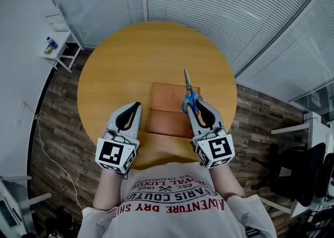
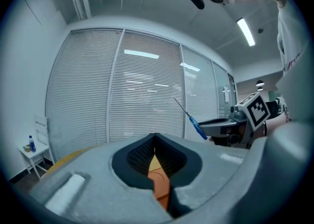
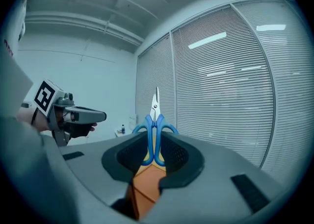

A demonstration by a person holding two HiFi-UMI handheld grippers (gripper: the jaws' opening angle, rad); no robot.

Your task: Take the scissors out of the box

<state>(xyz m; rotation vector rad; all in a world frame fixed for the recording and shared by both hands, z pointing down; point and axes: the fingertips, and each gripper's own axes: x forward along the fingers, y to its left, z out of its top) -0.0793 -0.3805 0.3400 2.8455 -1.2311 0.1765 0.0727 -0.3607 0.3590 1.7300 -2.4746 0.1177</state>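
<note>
The left gripper (image 1: 136,105) and right gripper (image 1: 200,102) each have a light grey shell and black ribbed jaw pads. Each carries a marker cube (image 1: 116,154) with black-and-white squares. The person wears a white T-shirt (image 1: 180,221) with red and black lettering.

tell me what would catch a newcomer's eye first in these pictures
The blue-handled scissors stand out first. They are clamped by their handles in the right hand-held gripper, with the blades pointing away from the person, over the right edge of the orange-brown box. The box lies in the middle of a round wooden table, and the left hand-held gripper hangs shut and empty beside its left edge.
</note>
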